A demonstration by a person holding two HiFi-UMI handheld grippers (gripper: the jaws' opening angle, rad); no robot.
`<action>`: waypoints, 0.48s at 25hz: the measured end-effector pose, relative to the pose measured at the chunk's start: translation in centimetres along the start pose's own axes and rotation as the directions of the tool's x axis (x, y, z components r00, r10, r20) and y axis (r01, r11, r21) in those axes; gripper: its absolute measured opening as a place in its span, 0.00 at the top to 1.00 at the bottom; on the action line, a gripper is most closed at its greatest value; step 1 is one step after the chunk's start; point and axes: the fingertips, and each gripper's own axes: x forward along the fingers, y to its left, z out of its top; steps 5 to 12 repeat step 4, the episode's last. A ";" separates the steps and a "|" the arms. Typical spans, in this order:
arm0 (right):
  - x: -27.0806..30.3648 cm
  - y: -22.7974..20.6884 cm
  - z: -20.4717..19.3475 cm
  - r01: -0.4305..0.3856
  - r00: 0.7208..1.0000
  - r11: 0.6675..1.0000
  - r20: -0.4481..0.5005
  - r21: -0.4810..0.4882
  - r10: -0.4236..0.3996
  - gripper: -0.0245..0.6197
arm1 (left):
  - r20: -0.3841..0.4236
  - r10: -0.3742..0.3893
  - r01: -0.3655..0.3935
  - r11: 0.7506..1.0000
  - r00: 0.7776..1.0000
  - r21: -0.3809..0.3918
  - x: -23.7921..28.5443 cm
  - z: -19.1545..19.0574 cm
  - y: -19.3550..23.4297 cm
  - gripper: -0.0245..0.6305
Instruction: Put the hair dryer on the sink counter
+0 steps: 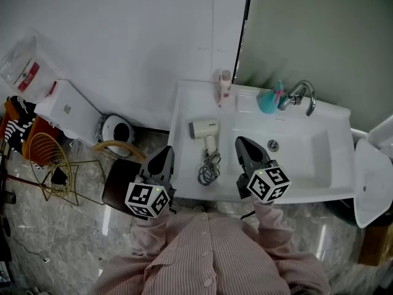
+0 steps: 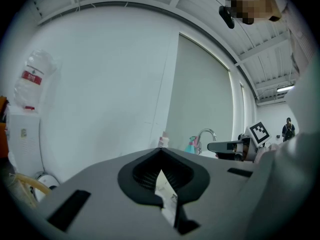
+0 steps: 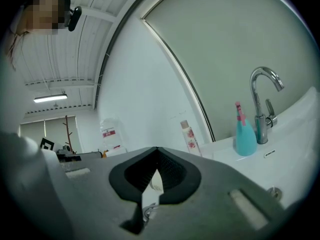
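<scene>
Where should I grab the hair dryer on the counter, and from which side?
Probably its handle: the hair dryer lies flat on the counter, slim handle pointing toward you. Come from above, jaws across the handle.

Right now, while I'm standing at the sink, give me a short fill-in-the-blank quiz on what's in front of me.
1. The hair dryer lies on the sink counter, to the ____ of the basin.
2. The teal spray bottle stands right beside the ____.
3. The left gripper and the right gripper hold nothing, and both have their jaws ____.

Missing words: left; faucet; shut
</scene>
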 end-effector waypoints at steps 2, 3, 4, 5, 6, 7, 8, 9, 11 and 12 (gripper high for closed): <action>-0.2 -0.1 0.0 0.004 1.000 1.000 0.001 0.001 -0.004 0.95 | -0.001 0.001 -0.001 1.000 1.000 0.001 -0.1 0.0 -0.1 0.96; -0.2 -0.1 0.1 0.006 1.000 1.000 0.002 0.002 -0.006 0.95 | -0.002 0.001 -0.001 1.000 1.000 0.001 -0.1 0.0 -0.1 0.97; -0.3 -0.2 0.1 0.008 1.000 1.000 0.002 0.003 -0.008 0.95 | -0.003 0.002 -0.002 1.000 1.000 0.001 -0.2 0.0 -0.1 0.96; -0.3 -0.2 0.1 0.008 1.000 1.000 0.002 0.003 -0.008 0.95 | -0.003 0.002 -0.002 1.000 1.000 0.001 -0.2 0.0 -0.1 0.96; -0.3 -0.2 0.1 0.008 1.000 1.000 0.002 0.003 -0.008 0.95 | -0.003 0.002 -0.002 1.000 1.000 0.001 -0.2 0.0 -0.1 0.96; -0.3 -0.2 0.1 0.008 1.000 1.000 0.002 0.003 -0.008 0.95 | -0.003 0.002 -0.002 1.000 1.000 0.001 -0.2 0.0 -0.1 0.96; -0.3 -0.2 0.1 0.008 1.000 1.000 0.002 0.003 -0.008 0.95 | -0.003 0.002 -0.002 1.000 1.000 0.001 -0.2 0.0 -0.1 0.96; -0.3 -0.2 0.1 0.008 1.000 1.000 0.002 0.003 -0.008 0.95 | -0.003 0.002 -0.002 1.000 1.000 0.001 -0.2 0.0 -0.1 0.96; -0.3 -0.2 0.1 0.008 1.000 1.000 0.002 0.003 -0.008 0.95 | -0.003 0.002 -0.002 1.000 1.000 0.001 -0.2 0.0 -0.1 0.96; -0.3 -0.2 0.1 0.008 1.000 1.000 0.002 0.003 -0.008 0.95 | -0.003 0.002 -0.002 1.000 1.000 0.001 -0.2 0.0 -0.1 0.96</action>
